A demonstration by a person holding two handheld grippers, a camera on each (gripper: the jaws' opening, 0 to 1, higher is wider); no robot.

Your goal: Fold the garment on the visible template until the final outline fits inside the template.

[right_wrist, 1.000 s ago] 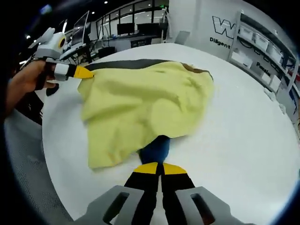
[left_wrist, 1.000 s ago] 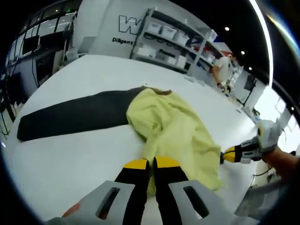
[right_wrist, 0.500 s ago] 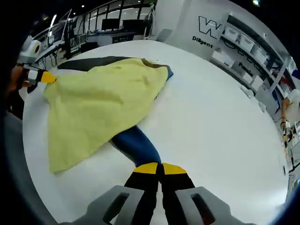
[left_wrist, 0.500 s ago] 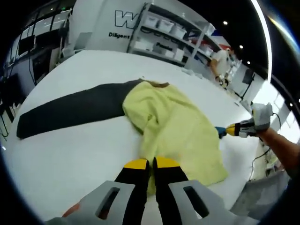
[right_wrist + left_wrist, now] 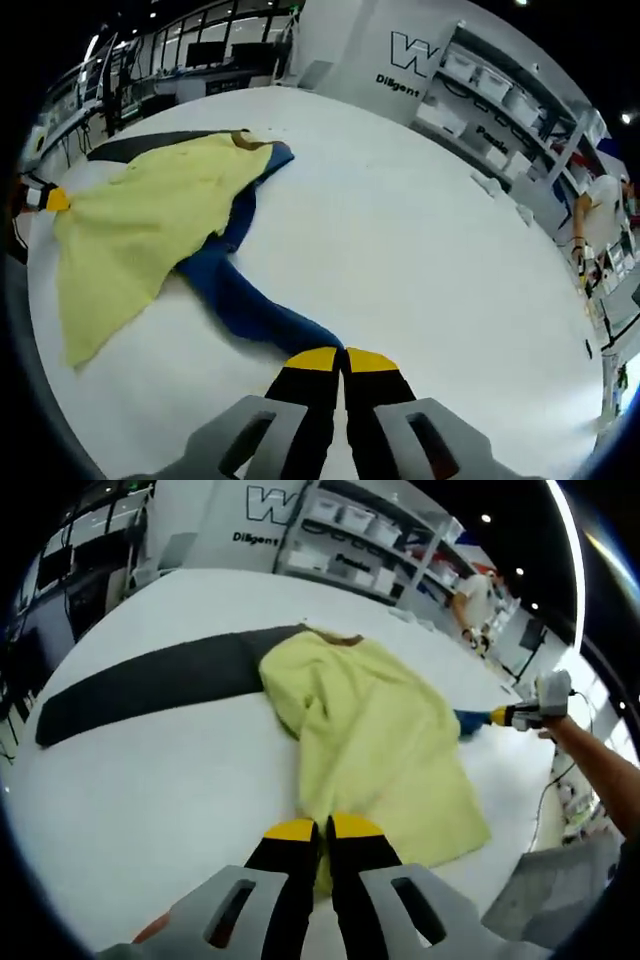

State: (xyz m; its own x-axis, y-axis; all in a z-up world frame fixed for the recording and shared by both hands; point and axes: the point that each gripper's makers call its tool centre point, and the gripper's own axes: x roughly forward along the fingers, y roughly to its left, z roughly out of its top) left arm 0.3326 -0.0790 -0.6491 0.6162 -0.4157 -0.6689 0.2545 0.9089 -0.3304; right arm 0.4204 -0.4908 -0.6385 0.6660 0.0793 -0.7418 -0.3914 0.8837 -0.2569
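Observation:
A garment lies on the white table [image 5: 140, 800], its yellow body [image 5: 375, 735] spread flat. A long black sleeve [image 5: 150, 685] runs off to the left. My left gripper [image 5: 322, 830] is shut on the yellow hem nearest the camera. My right gripper [image 5: 503, 716] comes in at the right, held by a hand, with a blue sleeve end [image 5: 470, 722] in it. In the right gripper view a blue sleeve [image 5: 250, 310] stretches from under the yellow body [image 5: 140, 235] to my right gripper [image 5: 340, 360], shut on its cuff. The left gripper [image 5: 50, 199] holds the yellow edge at far left.
The table's curved edge [image 5: 505, 875] runs close by at the right. Shelves with white boxes [image 5: 370, 550] stand behind the table, and a person [image 5: 470, 610] stands near them. Desks with monitors [image 5: 230, 55] are further back. Bare tabletop [image 5: 450, 250] stretches to the right of the garment.
My right gripper has pulled away from the garment, drawing the blue sleeve out from under the yellow body. The yellow body has flattened. My left gripper keeps its hold.

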